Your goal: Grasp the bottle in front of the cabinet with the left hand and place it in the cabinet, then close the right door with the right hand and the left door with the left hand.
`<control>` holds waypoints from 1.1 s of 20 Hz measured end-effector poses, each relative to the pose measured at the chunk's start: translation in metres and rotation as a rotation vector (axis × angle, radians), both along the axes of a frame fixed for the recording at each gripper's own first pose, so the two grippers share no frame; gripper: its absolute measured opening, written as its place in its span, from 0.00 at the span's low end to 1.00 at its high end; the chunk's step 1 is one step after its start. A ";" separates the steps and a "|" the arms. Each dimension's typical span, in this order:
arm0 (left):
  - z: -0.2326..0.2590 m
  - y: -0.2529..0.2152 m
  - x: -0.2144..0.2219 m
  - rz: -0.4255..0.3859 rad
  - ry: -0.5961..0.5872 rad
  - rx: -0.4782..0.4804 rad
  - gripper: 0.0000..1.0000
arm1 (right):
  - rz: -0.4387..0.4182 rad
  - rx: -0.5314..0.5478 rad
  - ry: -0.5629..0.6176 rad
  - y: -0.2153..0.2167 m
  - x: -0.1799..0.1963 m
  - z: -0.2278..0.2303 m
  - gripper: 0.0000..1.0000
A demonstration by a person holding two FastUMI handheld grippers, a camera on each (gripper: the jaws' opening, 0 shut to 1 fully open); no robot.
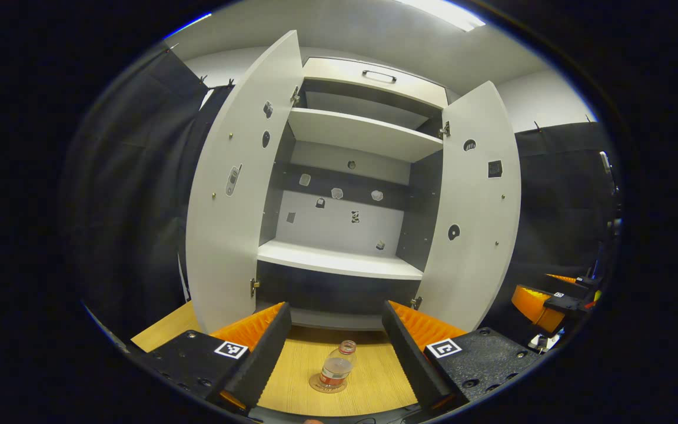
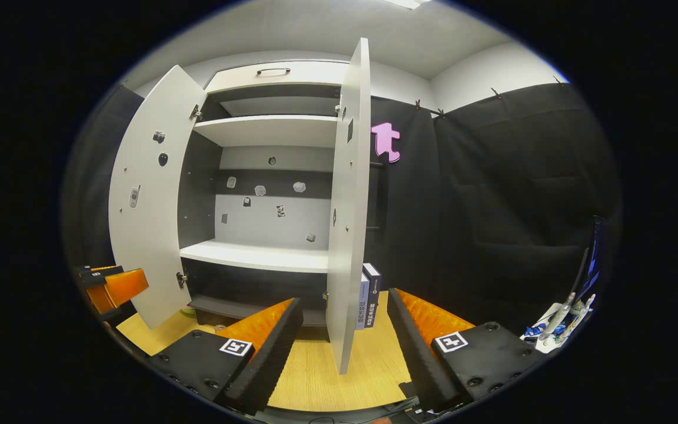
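No text can be read: the bottle point(image 1: 337, 368) label and the boxes' point(image 2: 370, 294) print are too small

Open way between both swung-out doors point(image 1: 230, 194) to the bare middle shelf point(image 1: 339, 262), bottle point(image 1: 337, 368) standing before it.

Cabinet point(image 1: 351, 194): we see it standing on the wooden table point(image 1: 368, 383), both doors swung outward.
Left door point(image 1: 239, 182): left of the opening in the left gripper view.
Right door point(image 1: 474, 206): right of the opening there.
Bottle point(image 1: 337, 368): upright on the table before the cabinet, between our left gripper point(image 1: 333, 359) fingers, touching neither.
Right gripper point(image 2: 345, 356): the right door's edge stands between its spread fingers.
Boxes point(image 2: 368, 294): behind that door, perhaps leaning on the cabinet side.
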State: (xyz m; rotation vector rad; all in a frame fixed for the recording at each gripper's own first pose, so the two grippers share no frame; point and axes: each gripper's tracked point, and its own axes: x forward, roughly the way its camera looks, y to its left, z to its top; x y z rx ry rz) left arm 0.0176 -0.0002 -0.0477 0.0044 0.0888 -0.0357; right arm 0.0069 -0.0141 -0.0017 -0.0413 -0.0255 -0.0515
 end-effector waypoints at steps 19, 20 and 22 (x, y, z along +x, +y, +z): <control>-0.206 0.009 0.054 -0.046 0.302 -0.006 0.95 | -0.073 -0.033 0.014 -0.026 -0.005 0.000 0.97; -0.217 0.009 0.055 -0.047 0.312 -0.006 0.96 | -0.078 -0.032 0.017 -0.028 -0.006 -0.001 0.97; -0.240 0.009 0.059 -0.053 0.340 0.002 0.95 | -0.084 -0.029 0.025 -0.031 -0.006 -0.001 0.97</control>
